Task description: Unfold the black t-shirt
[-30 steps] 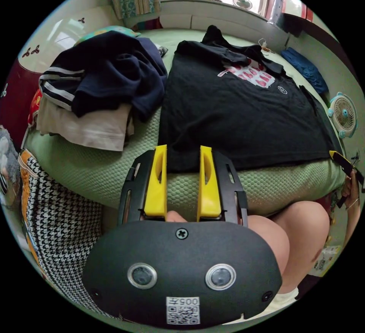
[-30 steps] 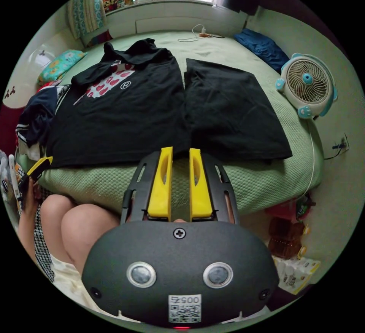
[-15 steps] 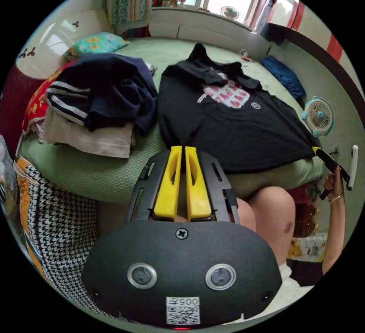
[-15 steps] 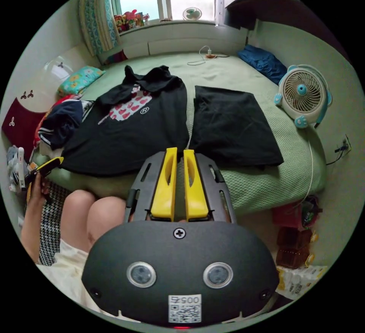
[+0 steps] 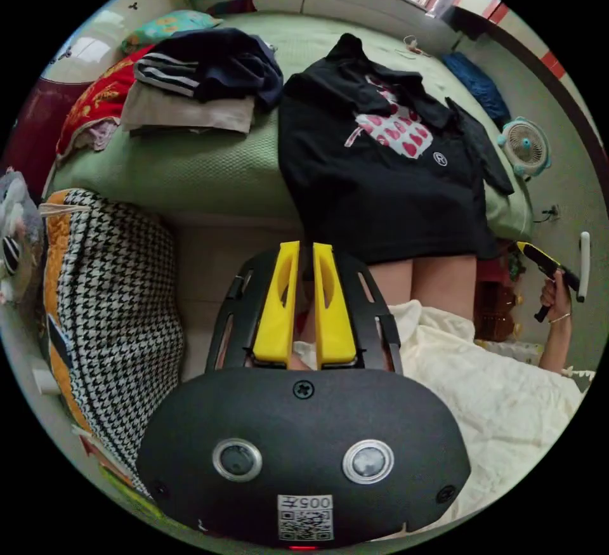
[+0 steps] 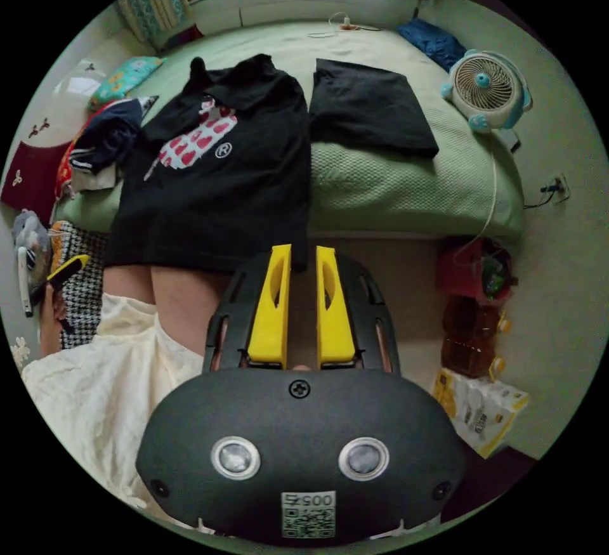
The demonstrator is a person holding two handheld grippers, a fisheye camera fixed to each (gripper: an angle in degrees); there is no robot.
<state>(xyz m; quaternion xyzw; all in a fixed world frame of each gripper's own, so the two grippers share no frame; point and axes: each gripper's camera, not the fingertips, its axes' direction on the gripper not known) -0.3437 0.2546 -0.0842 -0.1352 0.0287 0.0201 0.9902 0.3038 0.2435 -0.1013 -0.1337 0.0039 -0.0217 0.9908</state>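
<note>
Far left of the left gripper view there's a houndstooth cushion (image 5: pixel 108 301), and above it the green bed (image 5: pixel 190 162) with a messy clothes pile (image 5: pixel 203 73) at the upper left. Bottom centre is your left gripper (image 5: pixel 306 247). Its yellow fingers sit nearly together, and the lower left hem corner of the black t-shirt (image 5: pixel 380 200) looks pinched between the tips. The shirt lies face up in the middle of the frame, heart print showing. Its top half is on the bed and its hem hangs off the edge over your knees (image 5: pixel 419 279). At the right edge your right gripper (image 5: pixel 530 252) sits just beside the other hem corner, with your hand (image 5: pixel 555 292) on the handle. A little fan (image 5: pixel 525 148) is above it.

In the right gripper view, your left gripper is at the far left edge (image 6: pixel 70 266), near the shirt's hem. The t-shirt (image 6: pixel 216 200) fills the centre-left, draped the same way. The right gripper (image 6: pixel 303 252) is at bottom centre with a narrow gap between its fingers, and the shirt's corner is bunched between the tips, so it looks clamped. Right of the shirt, just beside it on the bed, is a folded black garment (image 6: pixel 368 104). The fan (image 6: pixel 485 89) is at the upper right.
</note>
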